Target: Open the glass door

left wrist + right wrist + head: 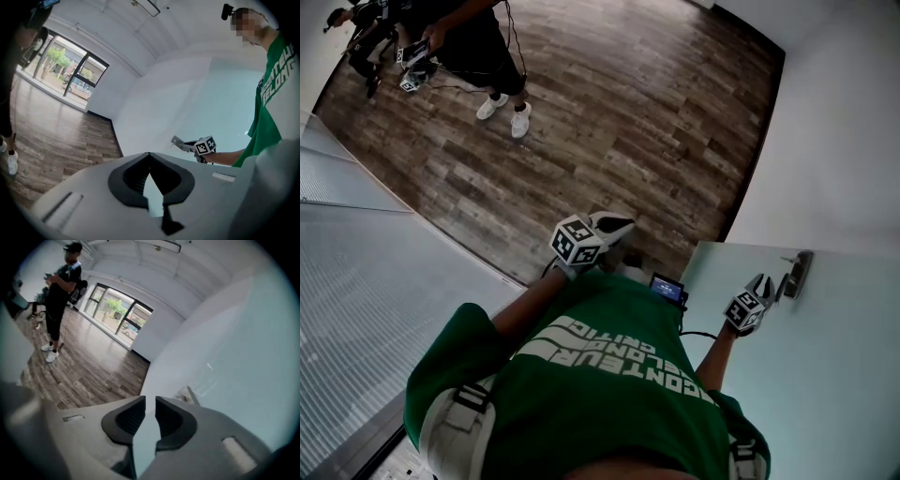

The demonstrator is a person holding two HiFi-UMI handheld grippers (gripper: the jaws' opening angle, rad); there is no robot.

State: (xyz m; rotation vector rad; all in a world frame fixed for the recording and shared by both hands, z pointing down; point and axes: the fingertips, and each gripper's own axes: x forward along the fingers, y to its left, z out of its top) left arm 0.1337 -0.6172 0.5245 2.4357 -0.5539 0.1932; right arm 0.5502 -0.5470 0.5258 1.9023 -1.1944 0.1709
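As the right tool (763, 286) hangs just beside the handle (795, 274), its jaws stand a narrow slit apart with nothing between them, so there is no bite on the metal yet. That handle is a small grey metal piece. It sits near the edge of the door (825, 375), the pale green pane filling the lower right of the head view, straight in front of the person. The left tool (149, 157) is up by the chest, well apart from the door. Its tips are pressed together and empty, pointing out over the wood floor (609, 122).

Now, the handling. A pane like this looks heavy and rigid, so I expect it to swing slowly and resist a quick tug. The glass face is smooth and slick and offers the jaws nothing to grip, so the handle is the only real hold. Hard jaws on metal may slip, so the bite wants to go square across the handle and deep, close to where it meets the glass rather than out at the tip. Then it's a steady move, no jerking, because glass won't forgive a slam.
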